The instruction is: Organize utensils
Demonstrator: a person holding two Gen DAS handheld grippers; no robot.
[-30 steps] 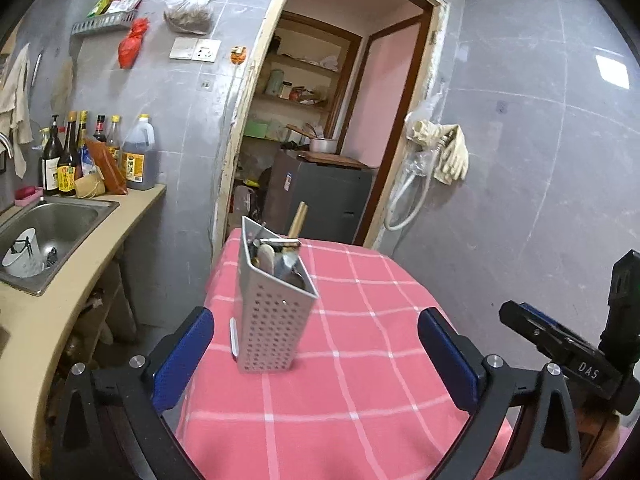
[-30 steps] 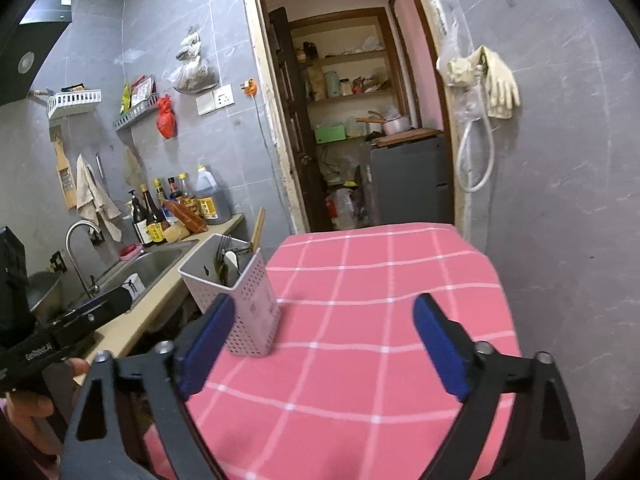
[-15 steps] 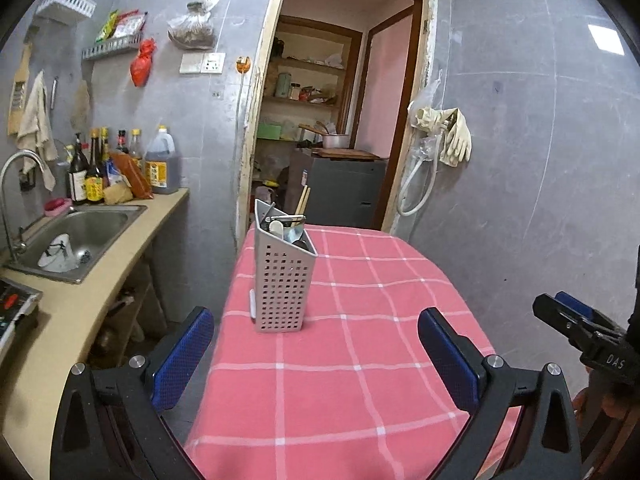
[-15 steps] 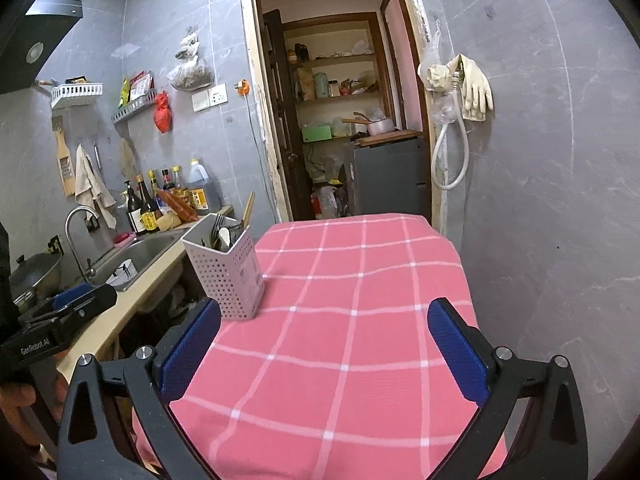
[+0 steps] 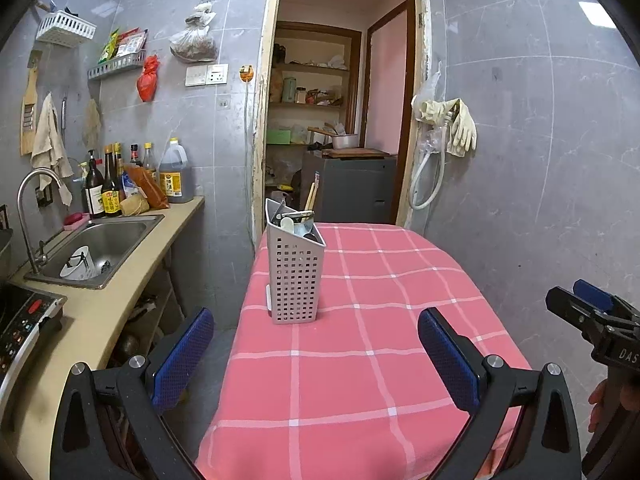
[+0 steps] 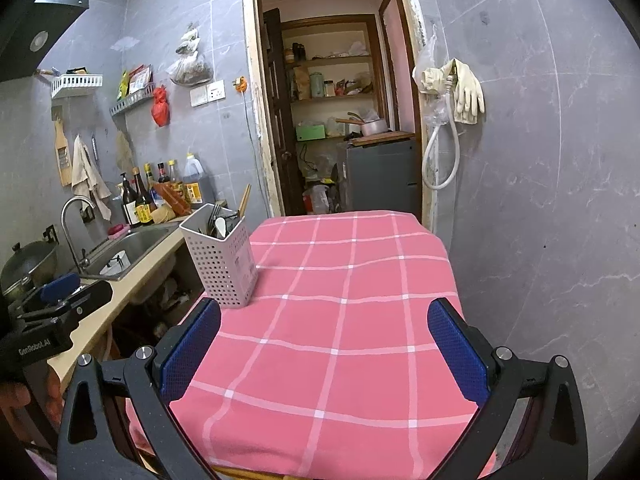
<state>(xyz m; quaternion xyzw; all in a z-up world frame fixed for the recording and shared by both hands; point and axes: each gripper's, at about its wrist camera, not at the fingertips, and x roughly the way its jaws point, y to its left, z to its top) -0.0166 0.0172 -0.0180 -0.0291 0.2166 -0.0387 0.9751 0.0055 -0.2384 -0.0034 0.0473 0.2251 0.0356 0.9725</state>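
Kitchen, both wrist views. The holder [image 5: 295, 276], a perforated grey box, stands upright on the table [image 5: 380, 360] under a pink checked cloth, near its left edge and well ahead of both grippers. Utensils [image 5: 294, 220] stick out of its top: fork tines, a pale spoon bowl and a wooden stick show, but the rest overlap in shadow and are hard to sort; handles are hidden inside. Left gripper [image 5: 316, 360]: jaws spread wide, nothing between the pads, only cloth seen through the gap; its body is cut off at the bottom of frame. Right gripper [image 6: 324, 354]: jaws have just been opening, now fully released, gap empty. Left of the table, a counter w/ sink [image 5: 100, 248]; a white object lies in the basin, possibly a cup. A hand [image 5: 600, 404] shows partly at the frame edge.
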